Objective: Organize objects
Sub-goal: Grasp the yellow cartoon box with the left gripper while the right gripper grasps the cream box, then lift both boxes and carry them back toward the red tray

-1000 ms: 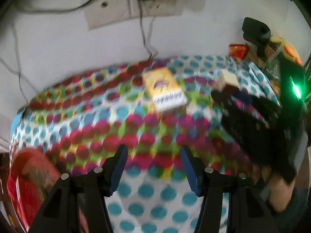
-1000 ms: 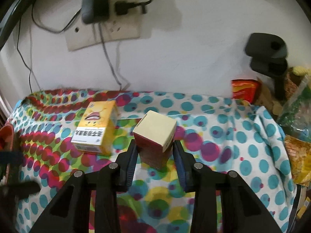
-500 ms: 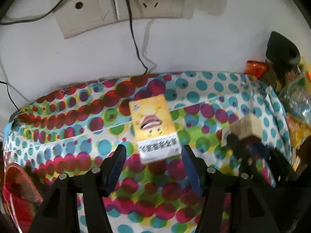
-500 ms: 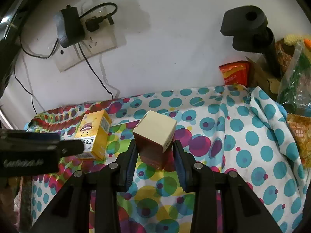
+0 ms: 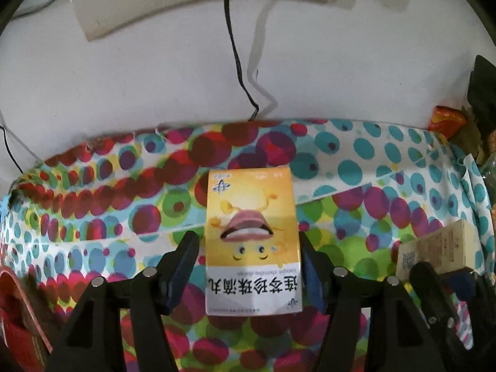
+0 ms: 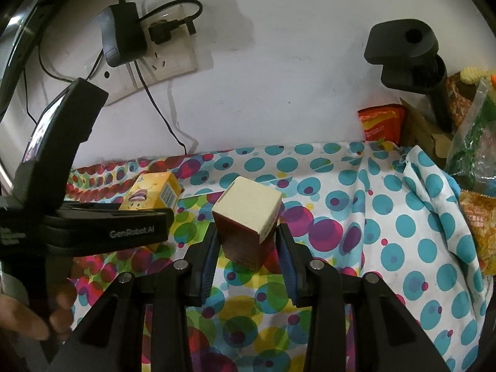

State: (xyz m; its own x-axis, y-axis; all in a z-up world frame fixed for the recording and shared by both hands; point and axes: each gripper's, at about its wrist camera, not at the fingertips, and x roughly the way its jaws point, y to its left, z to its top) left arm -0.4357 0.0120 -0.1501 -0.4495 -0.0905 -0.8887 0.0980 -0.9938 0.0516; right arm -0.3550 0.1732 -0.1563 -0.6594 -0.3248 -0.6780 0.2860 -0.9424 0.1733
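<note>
Yellow box (image 5: 252, 241) lies flat, long axis toward wall.

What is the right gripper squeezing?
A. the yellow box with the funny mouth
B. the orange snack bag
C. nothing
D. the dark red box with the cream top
D: the right gripper has its pads pressed on both sides of the dark red box, while the yellow box lies off to the side on the dotted cloth.

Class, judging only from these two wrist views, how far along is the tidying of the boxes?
Done: nothing looks put away. In hand: the right hand-held gripper holds the dark red box; the left hand-held gripper, jaws just opening, straddles the yellow box without visibly pressing on it. Left: gripping it and placing both.
</note>
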